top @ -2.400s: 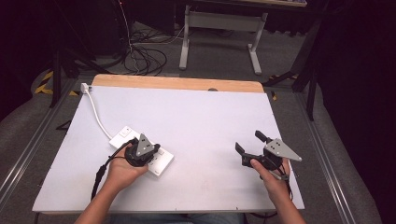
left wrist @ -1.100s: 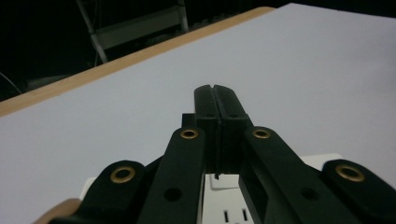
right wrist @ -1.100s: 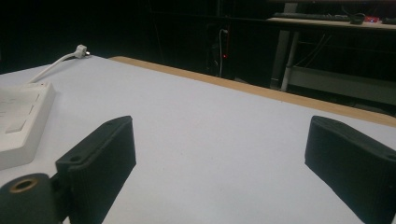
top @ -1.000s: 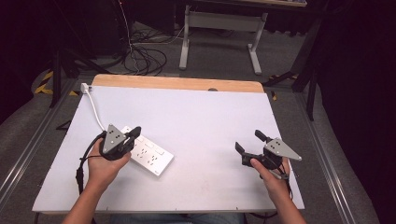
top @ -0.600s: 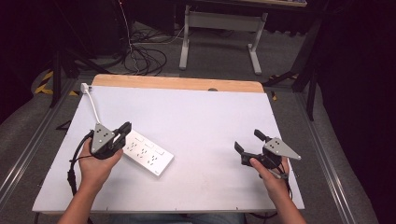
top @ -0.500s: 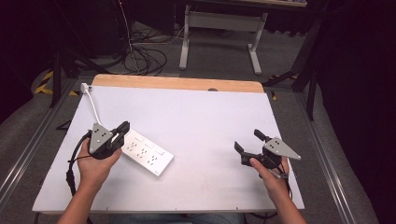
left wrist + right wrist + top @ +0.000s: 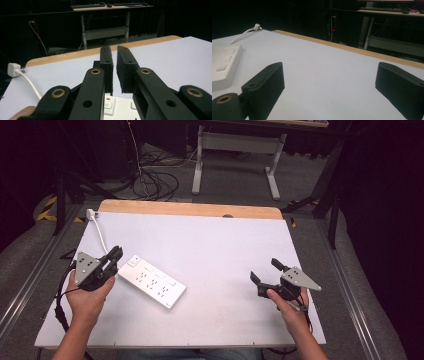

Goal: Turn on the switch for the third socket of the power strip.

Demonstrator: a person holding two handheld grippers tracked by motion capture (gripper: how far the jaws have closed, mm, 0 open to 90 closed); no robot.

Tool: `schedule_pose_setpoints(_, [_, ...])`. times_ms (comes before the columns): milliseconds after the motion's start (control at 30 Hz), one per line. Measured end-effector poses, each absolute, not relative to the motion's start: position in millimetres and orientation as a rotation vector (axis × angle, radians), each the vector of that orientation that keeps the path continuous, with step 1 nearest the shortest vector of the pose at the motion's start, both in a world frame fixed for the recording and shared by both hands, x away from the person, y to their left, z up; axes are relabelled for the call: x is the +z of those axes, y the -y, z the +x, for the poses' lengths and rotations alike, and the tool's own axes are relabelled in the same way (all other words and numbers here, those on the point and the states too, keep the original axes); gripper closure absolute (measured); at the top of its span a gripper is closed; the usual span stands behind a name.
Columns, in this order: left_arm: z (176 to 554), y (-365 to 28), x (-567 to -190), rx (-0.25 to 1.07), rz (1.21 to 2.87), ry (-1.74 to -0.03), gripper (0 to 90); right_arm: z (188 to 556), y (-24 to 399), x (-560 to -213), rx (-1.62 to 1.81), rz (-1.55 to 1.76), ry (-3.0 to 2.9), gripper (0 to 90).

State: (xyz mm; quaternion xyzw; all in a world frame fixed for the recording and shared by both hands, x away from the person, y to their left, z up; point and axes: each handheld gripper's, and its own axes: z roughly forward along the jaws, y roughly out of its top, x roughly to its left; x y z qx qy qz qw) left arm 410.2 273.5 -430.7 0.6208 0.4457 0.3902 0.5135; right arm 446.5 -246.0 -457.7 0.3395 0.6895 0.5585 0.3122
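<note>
The left gripper (image 7: 114, 257) has drawn back off the white plastic power strip (image 7: 152, 281) toward the left edge of the white surface (image 7: 225, 245); a couple of seconds ago it sat right over the strip's near end, and now it hangs just beside the end that carries the switch. The strip has shifted a little too, and lies slanted on the left half of the surface, its white cord (image 7: 100, 232) running back to the plug block at the far left corner. To my eye the hand is done with whatever it did at the switch end and is clearing away.

Its fingers (image 7: 106, 65) stand nearly together with only a narrow slit between them, having just eased apart a touch, and nothing is between them; the strip's switch (image 7: 108, 105) shows below them, untouched.

The right gripper (image 7: 265, 276) sits in the same spot on the right side as before, well apart from the strip. Its fingers (image 7: 265, 82) are spread wide over bare surface, holding nothing.
</note>
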Motion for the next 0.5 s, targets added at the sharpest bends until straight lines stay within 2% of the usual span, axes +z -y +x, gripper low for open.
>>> schedule_pose_setpoints(500, [403.4,-291.7,-428.5,0.978,1.425,-1.114,78.0,446.3,246.0,-457.5,1.476,0.897,-1.816,8.9])
